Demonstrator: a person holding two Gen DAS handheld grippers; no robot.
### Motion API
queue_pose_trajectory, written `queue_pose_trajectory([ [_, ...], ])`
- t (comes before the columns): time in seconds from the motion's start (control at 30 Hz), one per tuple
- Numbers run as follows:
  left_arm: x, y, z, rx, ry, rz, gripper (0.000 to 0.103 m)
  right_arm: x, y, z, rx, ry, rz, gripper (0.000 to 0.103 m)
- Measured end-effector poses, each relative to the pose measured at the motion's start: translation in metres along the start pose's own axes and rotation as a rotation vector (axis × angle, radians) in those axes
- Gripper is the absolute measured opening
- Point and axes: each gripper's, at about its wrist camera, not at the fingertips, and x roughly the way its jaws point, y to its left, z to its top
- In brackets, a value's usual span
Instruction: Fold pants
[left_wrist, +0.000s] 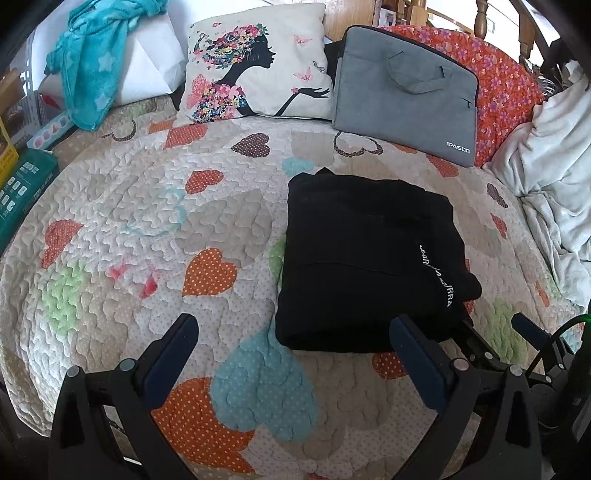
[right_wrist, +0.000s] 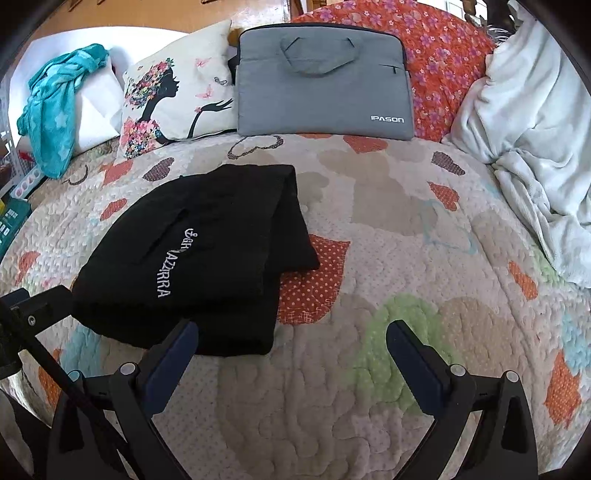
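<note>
**Pants Look Folded, So Lift Away Softly**

While both claws hang low over the heart quilt (left_wrist: 122, 229), the left gripper (left_wrist: 291, 354) is spread wide and holds nothing. The right gripper (right_wrist: 291, 350) is spread too, its left finger just by the pants' near edge. The black pants (right_wrist: 207, 251) lie folded between them. I think pulling straight back keeps the stack neat. Farther off lean a pillow (left_wrist: 258, 66) and a gray laptop bag (right_wrist: 325, 81).

Heart-patterned quilted bed (left_wrist: 129, 229), folded black pants (left_wrist: 362, 251), printed pillow (left_wrist: 258, 70), grey laptop bag (left_wrist: 406, 88), white blanket (left_wrist: 554, 166)
</note>
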Motion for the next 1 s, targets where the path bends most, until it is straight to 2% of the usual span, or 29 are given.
queue_pose_trajectory([
  [0.5, 0.002, 0.003, -0.001, -0.007, 0.017, -0.014, 0.103, 0.004, -0.001, -0.003, -0.01, 0.021, -0.015, 0.103],
  [0.63, 0.006, 0.017, 0.006, -0.093, 0.034, -0.082, 0.103, -0.001, -0.007, -0.001, 0.017, 0.002, -0.026, 0.103],
  [0.7, 0.018, 0.029, 0.013, -0.154, 0.086, -0.164, 0.103, -0.005, -0.014, 0.004, 0.044, -0.012, -0.029, 0.103],
  [0.77, 0.03, 0.039, 0.019, -0.211, 0.141, -0.217, 0.103, -0.008, -0.022, 0.014, 0.077, -0.005, -0.006, 0.103],
  [0.83, 0.039, 0.049, 0.028, -0.276, 0.178, -0.239, 0.103, -0.007, -0.031, 0.033, 0.099, 0.016, 0.024, 0.103],
  [0.93, 0.048, 0.055, 0.052, -0.322, 0.176, -0.239, 0.103, 0.004, -0.042, 0.069, 0.143, 0.073, 0.095, 0.103],
  [1.0, 0.061, 0.052, 0.065, -0.33, 0.182, -0.24, 0.103, 0.028, -0.042, 0.092, 0.15, 0.137, 0.142, 0.103],
])
